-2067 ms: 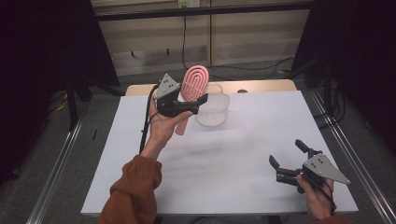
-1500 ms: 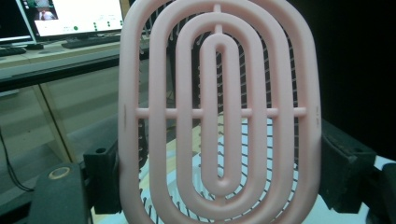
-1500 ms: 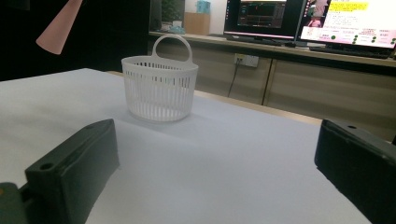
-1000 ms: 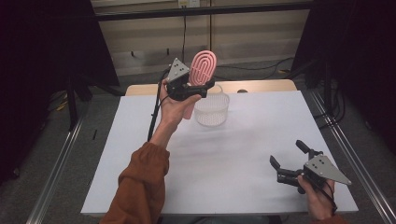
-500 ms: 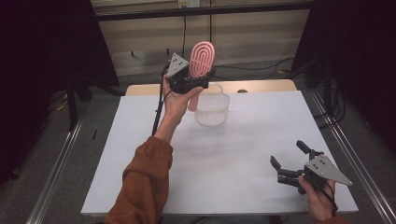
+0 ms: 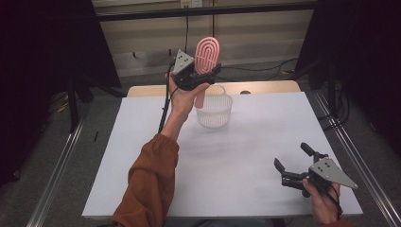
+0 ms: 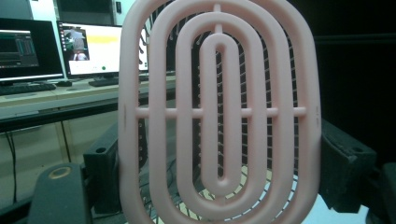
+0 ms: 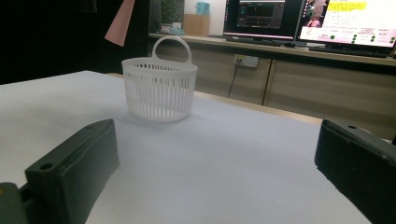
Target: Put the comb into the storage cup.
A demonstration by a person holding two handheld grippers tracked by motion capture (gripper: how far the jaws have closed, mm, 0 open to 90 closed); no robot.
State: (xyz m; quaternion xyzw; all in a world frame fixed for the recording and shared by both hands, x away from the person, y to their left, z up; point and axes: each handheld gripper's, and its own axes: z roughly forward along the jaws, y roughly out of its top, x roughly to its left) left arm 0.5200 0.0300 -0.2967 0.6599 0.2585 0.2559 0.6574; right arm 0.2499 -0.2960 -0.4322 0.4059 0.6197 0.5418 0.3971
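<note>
A white slotted basket (image 6: 214, 110) stands on the white table (image 6: 246, 156) toward its far edge, its loop handle upright; it serves as the landmark here. Beyond the basket, past the table's far edge, a desk carries lit monitors (image 8: 348, 21). The pink hairbrush (image 6: 206, 56) is held upright in the air directly above the basket, its handle pointing down toward the rim without touching it. The left gripper (image 6: 198, 75) is clamped on the brush's oval head, jaws pressed against both sides. The right gripper (image 6: 295, 163) rests low over the table, well apart from the basket on the near right, its jaws spread wide with nothing between them.
</note>
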